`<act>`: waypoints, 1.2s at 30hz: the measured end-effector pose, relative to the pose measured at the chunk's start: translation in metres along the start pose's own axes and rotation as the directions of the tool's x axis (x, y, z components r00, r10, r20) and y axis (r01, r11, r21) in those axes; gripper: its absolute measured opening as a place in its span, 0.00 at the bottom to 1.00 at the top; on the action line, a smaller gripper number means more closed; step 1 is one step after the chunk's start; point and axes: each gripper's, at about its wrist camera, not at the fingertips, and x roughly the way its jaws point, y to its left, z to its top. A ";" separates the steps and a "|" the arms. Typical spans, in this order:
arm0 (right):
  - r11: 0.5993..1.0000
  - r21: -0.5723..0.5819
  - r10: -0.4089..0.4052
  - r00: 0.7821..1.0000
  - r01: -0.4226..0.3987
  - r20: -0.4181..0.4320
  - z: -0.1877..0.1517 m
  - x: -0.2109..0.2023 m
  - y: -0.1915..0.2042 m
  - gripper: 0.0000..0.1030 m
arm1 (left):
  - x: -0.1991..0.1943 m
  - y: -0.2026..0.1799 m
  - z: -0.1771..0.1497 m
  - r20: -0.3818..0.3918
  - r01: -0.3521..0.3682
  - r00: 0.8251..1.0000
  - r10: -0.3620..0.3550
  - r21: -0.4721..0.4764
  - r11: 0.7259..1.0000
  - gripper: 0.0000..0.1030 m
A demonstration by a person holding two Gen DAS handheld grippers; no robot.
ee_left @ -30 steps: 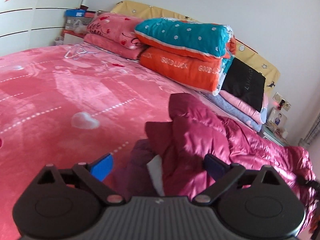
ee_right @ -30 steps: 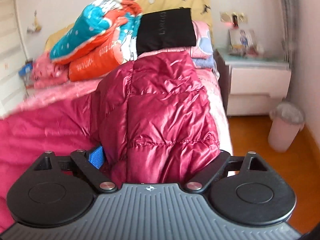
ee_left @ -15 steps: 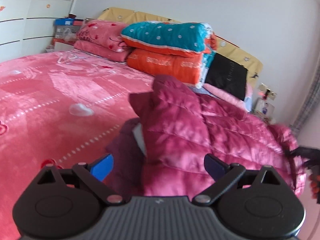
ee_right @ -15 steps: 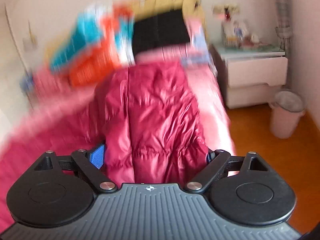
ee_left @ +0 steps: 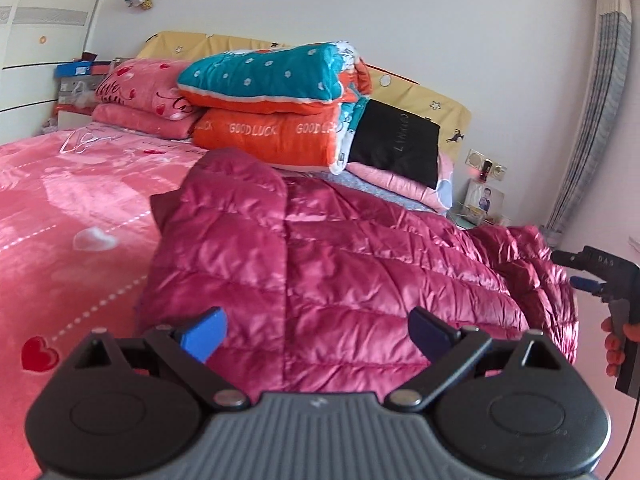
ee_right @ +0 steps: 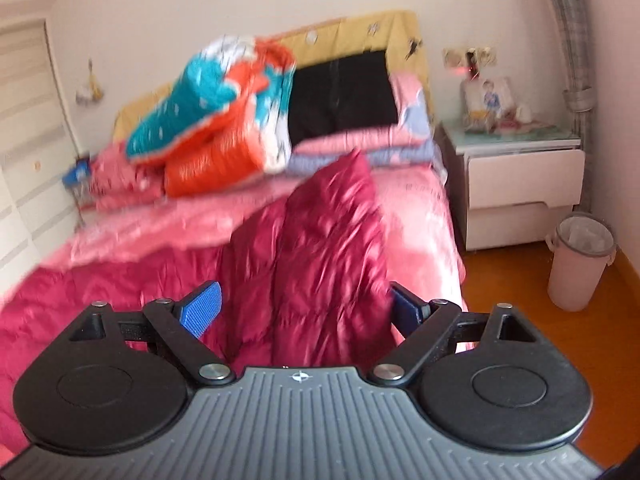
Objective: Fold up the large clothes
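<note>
A shiny magenta quilted down jacket lies spread across the pink bedspread, quilted side up. My left gripper stands open just before the jacket's near hem, its blue pads wide apart with no cloth between them. In the blurred right wrist view a ridge of the same jacket runs away from my right gripper, which is open with its fingers on either side of the fabric. From the left wrist view the right gripper shows at the jacket's far right end, held by a hand.
Folded teal and orange quilts, pink pillows and a black cushion are stacked at the headboard. A white nightstand and a pale bin stand on the orange floor right of the bed. A wardrobe is at the left.
The jacket went from a bunched heap to lying spread flat across the bed. Both grippers have drawn back from it, and the right wrist view is swinging.
</note>
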 end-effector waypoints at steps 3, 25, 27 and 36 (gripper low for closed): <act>0.996 0.020 -0.087 0.995 0.086 0.054 -0.001 -0.010 -0.013 1.00 | 0.000 -0.004 -0.005 0.001 -0.006 1.000 0.006 0.009 1.000 0.94; 0.990 0.073 -0.124 0.992 0.121 0.033 -0.205 -0.235 -0.023 1.00 | -0.160 -0.052 -0.153 0.017 0.007 1.000 -0.007 -0.023 1.000 0.99; 0.992 0.056 -0.112 0.993 0.110 0.034 -0.218 -0.268 -0.011 1.00 | -0.187 -0.061 -0.169 0.012 0.004 1.000 -0.004 -0.051 0.999 0.99; 0.993 0.023 -0.116 0.991 0.115 0.065 -0.239 -0.445 0.011 1.00 | -0.320 -0.132 -0.207 0.045 -0.143 0.989 0.144 -0.008 0.990 0.99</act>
